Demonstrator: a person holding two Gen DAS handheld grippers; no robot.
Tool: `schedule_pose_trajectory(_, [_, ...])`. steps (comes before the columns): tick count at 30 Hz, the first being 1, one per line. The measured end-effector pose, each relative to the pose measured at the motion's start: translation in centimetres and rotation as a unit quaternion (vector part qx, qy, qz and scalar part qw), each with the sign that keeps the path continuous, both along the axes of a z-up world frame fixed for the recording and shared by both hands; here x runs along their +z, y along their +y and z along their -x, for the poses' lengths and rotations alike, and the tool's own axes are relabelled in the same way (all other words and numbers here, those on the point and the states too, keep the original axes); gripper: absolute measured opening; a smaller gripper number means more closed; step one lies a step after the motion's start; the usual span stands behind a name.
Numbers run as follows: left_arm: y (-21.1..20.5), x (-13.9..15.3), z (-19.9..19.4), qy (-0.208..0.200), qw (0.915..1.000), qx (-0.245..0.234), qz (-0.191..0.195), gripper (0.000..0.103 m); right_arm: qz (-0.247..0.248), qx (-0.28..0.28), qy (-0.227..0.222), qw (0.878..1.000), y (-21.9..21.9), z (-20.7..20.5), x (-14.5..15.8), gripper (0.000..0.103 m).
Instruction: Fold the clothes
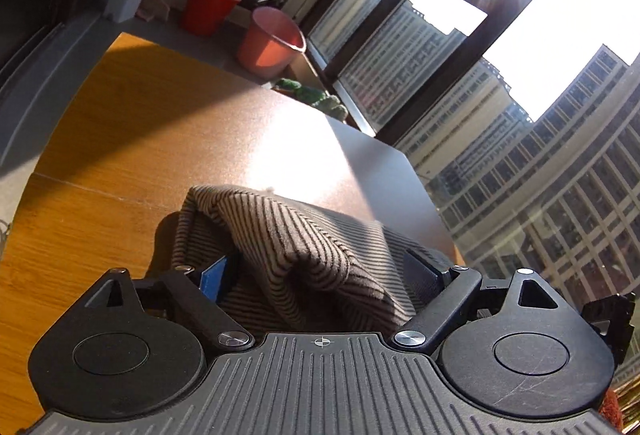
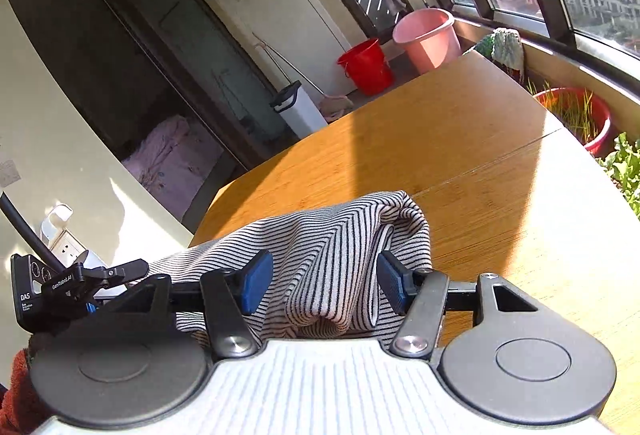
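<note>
- Left gripper [image 1: 320, 275]: jaws spread wide, one blue pad [image 1: 214, 281] visible at the left and the other finger largely covered by cloth at the right. A thick fold of the striped garment [image 1: 296, 235] fills the whole gap between them and reaches back to the gripper body. Whether the pads actually press the cloth cannot be told.
- Right gripper [image 2: 322, 283]: jaws likewise well apart, both blue pads [image 2: 256, 281] in sight. A bunched ridge of the striped garment [image 2: 328, 247] rises between them, with more cloth spilling past the left finger. The pads stand beside the fold; firm contact cannot be confirmed.
- The garment rests on the wooden table [image 1: 120, 163], extending only a little ahead of either set of jaws; bare, sunlit tabletop [image 2: 500, 195] lies beyond it.
- Containers far ahead of the jaws, past the table's far edge: a red bucket [image 2: 366, 67] and a pink bucket [image 2: 428, 39] stand just beside each other on the floor. Their contents are not visible.
- Ahead and to the right of the right jaws, off the table edge: a red basin [image 2: 580, 115] holding thin green shoots.
- Ahead and to the left of the right jaws: a white bin with a black handle [image 2: 300, 107].
</note>
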State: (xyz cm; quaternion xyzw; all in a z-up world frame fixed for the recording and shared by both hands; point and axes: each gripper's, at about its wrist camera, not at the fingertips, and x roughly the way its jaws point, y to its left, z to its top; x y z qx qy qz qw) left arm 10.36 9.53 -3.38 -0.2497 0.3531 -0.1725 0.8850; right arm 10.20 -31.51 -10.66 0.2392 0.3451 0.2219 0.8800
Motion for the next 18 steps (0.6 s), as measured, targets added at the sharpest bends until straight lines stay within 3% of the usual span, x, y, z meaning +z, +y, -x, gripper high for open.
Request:
schedule_pose_trajectory(4, [-0.7,-2.1,-2.1,0.042,0.9989,-0.017,0.009,0.071,0.001,0.007,0.015,1.000,2.2,-1.3,-2.3,0.057])
schedule_pose_trajectory(7, [-0.8,-3.2,-3.7,0.049,0.9981,-0.025,0.026,0.057,0.003,0.013,0.010,1.000,3.1,-3.1,-2.3,0.034])
schedule_pose_trajectory(9, [-1.0,-2.6,-4.1,0.035,0.9987,-0.027,0.024,0.045,0.006,0.014,0.012,1.000,3.6,-4.8,-2.2,0.026])
schedule_pose_trajectory(13, [-1.2,-1.1,-4.6,0.003,0.9995,-0.028,0.016,0.036,0.043,0.015,-0.015,0.999,5.1,-8.0,-0.5,0.022])
schedule_pose_trajectory(18, [-1.6,0.9,-5.2,-0.036,0.9989,-0.029,0.006,0.036,0.031,0.015,-0.058,0.998,4.6,-8.4,2.4,0.021])
